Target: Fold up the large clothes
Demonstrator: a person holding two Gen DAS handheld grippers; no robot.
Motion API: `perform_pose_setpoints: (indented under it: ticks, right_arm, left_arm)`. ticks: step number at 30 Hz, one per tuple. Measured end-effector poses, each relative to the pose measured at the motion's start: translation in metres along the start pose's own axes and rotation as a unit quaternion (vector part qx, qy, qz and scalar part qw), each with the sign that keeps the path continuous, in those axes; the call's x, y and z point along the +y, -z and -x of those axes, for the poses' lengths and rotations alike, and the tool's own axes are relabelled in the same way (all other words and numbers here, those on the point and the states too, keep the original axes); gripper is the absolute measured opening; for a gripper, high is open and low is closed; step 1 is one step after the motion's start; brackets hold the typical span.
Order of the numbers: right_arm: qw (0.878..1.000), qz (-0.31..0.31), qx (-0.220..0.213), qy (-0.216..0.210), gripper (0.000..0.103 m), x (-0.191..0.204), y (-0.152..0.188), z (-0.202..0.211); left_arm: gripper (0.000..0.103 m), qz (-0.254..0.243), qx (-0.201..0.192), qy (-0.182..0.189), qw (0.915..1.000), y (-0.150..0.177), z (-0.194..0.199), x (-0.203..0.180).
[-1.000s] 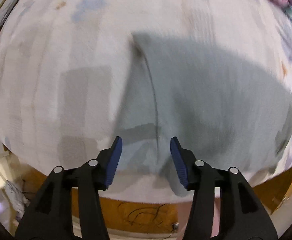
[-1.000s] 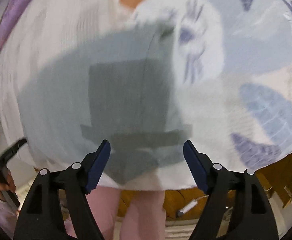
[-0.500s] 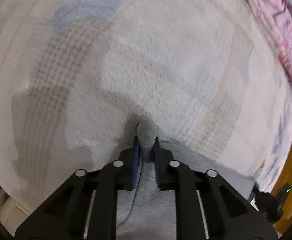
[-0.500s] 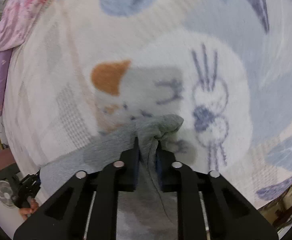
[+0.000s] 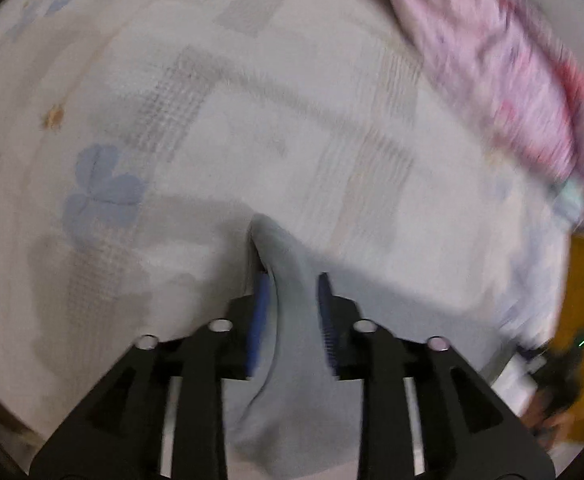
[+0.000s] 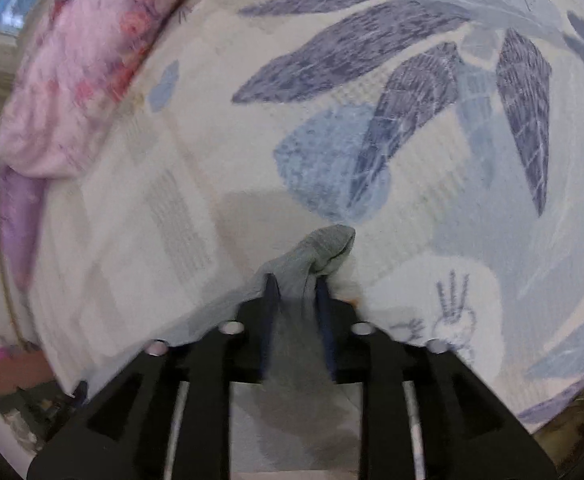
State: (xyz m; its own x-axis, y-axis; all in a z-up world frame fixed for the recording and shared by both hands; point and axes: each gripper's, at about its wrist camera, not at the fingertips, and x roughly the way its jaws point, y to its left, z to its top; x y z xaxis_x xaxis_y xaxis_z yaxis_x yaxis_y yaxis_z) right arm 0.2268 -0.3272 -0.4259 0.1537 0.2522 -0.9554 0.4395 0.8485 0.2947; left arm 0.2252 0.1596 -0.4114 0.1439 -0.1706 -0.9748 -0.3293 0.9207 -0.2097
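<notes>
A grey garment (image 5: 292,360) is lying over a patterned bed cover (image 5: 292,128), its edge bunching between both tools. The left gripper (image 5: 292,292) and the right gripper (image 6: 295,292) are each pinching its cloth. Pink bedding (image 6: 75,80) is sitting beyond.

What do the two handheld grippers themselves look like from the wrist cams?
Both look alike. The left gripper and right gripper have matte black, angular bodies with triangular cut-outs, round silver pins at the linkage joints, and thin silver rails running back. Each finger carries a flat blue pad. No cables, labels or sleeves are visible.
</notes>
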Motion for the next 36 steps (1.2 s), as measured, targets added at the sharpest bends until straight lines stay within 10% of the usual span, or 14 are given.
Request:
perform_pose_setpoints:
  ticks: [3, 7, 14, 16, 17, 22, 26, 29, 36]
  right_arm:
    - [0.998, 0.039, 0.001, 0.047, 0.07, -0.004, 0.015, 0.008]
    - [0.996, 0.014, 0.063, 0.056, 0.076, -0.056, 0.058, -0.004]
    - [0.984, -0.066, 0.162, 0.006, 0.084, -0.09, 0.113, -0.057]
    - [0.987, -0.055, 0.153, 0.004, 0.04, -0.082, 0.123, -0.067]
    - [0.987, -0.048, 0.154, 0.014, 0.013, -0.077, 0.125, -0.067]
    - [0.989, -0.018, 0.139, 0.045, 0.008, -0.071, 0.135, -0.068]
    - [0.984, -0.036, 0.166, 0.05, 0.029, -0.073, 0.127, -0.079]
    - [0.984, -0.02, 0.17, 0.054, 0.071, -0.064, 0.125, -0.062]
    - [0.99, 0.036, 0.126, 0.048, 0.071, -0.037, 0.133, 0.004]
  left_arm:
    - [0.05, -0.029, 0.032, -0.031, 0.9986, 0.03, -0.012, 0.013]
    - [0.059, 0.025, 0.097, -0.031, 0.9945, 0.069, -0.033, 0.058]
    - [0.061, 0.162, 0.145, 0.12, 0.9687, 0.109, -0.053, 0.11]
    - [0.009, 0.148, 0.137, 0.092, 0.9751, 0.111, -0.056, 0.107]
    - [0.009, 0.138, 0.137, 0.068, 0.9787, 0.11, -0.054, 0.102]
    - [0.009, 0.084, 0.122, 0.008, 0.989, 0.112, -0.044, 0.086]
    - [0.018, 0.151, 0.128, 0.017, 0.9802, 0.111, -0.048, 0.1]
    - [0.064, 0.14, 0.129, -0.023, 0.9815, 0.116, -0.024, 0.108]
    - [0.065, 0.099, 0.137, -0.079, 0.9825, 0.136, 0.021, 0.084]
